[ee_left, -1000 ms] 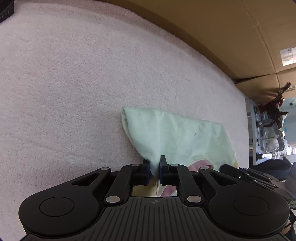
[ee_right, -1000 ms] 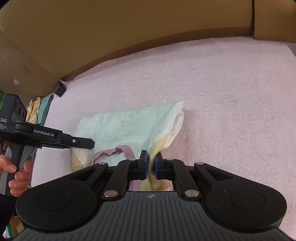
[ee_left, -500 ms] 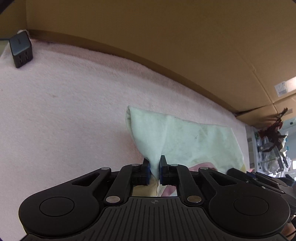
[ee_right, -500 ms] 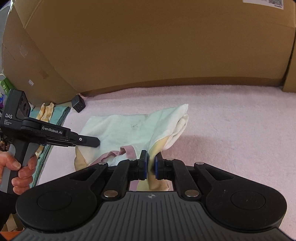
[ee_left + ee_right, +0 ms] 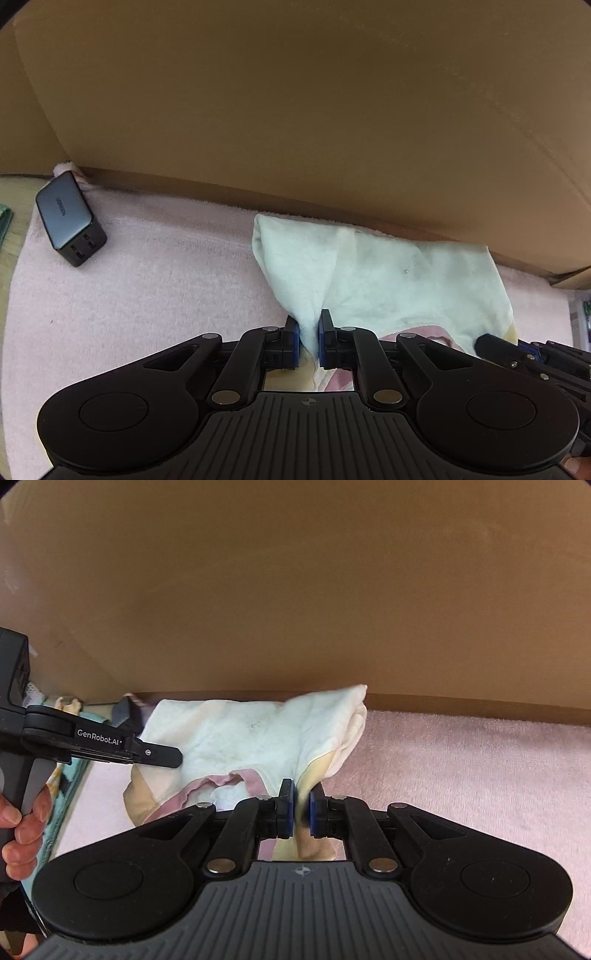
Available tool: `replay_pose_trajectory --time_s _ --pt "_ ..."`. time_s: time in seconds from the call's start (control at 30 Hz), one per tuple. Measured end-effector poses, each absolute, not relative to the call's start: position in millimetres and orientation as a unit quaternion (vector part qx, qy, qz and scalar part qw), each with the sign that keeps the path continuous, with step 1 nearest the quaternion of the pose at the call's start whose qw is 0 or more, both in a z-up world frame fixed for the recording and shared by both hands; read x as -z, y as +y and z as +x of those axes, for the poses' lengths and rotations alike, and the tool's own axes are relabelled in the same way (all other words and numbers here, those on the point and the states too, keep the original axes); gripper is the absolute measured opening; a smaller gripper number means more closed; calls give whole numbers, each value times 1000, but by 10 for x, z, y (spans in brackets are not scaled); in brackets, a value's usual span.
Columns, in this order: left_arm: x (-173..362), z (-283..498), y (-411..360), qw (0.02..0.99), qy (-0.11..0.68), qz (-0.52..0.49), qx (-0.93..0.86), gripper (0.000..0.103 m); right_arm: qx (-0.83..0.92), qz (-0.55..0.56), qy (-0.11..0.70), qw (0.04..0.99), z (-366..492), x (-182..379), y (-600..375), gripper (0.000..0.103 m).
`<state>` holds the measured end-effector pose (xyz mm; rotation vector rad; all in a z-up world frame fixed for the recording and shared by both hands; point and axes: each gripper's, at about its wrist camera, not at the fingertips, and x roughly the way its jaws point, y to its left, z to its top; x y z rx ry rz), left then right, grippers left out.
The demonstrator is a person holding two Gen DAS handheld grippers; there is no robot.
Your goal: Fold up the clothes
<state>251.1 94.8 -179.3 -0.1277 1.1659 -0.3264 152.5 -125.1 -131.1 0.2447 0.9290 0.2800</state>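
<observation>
The garment (image 5: pixel 388 273) is pinched at two places on its near edge. The left gripper (image 5: pixel 308 341) has its jaws nearly closed on a pale green fold, and the right gripper (image 5: pixel 302 810) has its jaws nearly closed on a cream corner beside the pink trim. A second ago the cloth lay out in the open middle of the pink towel (image 5: pixel 147 288); now its far edge rests against the foot of the cardboard wall (image 5: pixel 295 110) at the towel's back edge, with both grips unchanged. That suggests the piece is being carried or dragged to a folding spot, with no new fold made yet. It looks soft and limp: mint-white terry, already doubled, with a thick rolled side on the right and faint grey marks. A dark charger (image 5: pixel 70 218) sits near the towel's back left corner, well apart from it.
</observation>
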Motion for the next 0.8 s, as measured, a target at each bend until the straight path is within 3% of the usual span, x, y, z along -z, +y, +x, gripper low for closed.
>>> replay_pose_trajectory --time_s 0.13,0.17,0.2,0.23,0.3,0.37,0.5,0.57,0.7,0.8 --pt "1937 2621 940 823 547 -53 141 8 -118 122 464 870 1656 1499 -1245 9" --pt "1967 2632 943 822 549 -54 141 14 -114 123 467 868 1656 1527 -1242 9" --pt "1982 2636 945 823 548 -52 139 35 -111 124 469 867 1658 1553 -1241 9" --pt "1993 2638 945 824 547 -49 138 44 -107 125 472 866 1661 1570 -1246 13" --pt "2000 2642 992 826 548 -45 120 77 -100 129 475 864 1663 1601 -1261 18" --pt "1974 2626 1118 828 547 -64 103 86 -91 131 473 866 1611 1587 -1320 32" --pt "1748 2467 1409 844 519 -111 77 86 -59 151 446 880 1484 1506 -1546 26" --pt "1614 2364 1490 846 502 -152 92 86 -58 165 425 888 1432 1409 -1608 7" --pt "1540 2306 1308 838 495 -181 141 87 -93 190 422 881 1496 1330 -1523 7" --pt "1770 2353 1118 816 529 -183 144 87 -100 187 446 870 1613 1428 -1392 7"
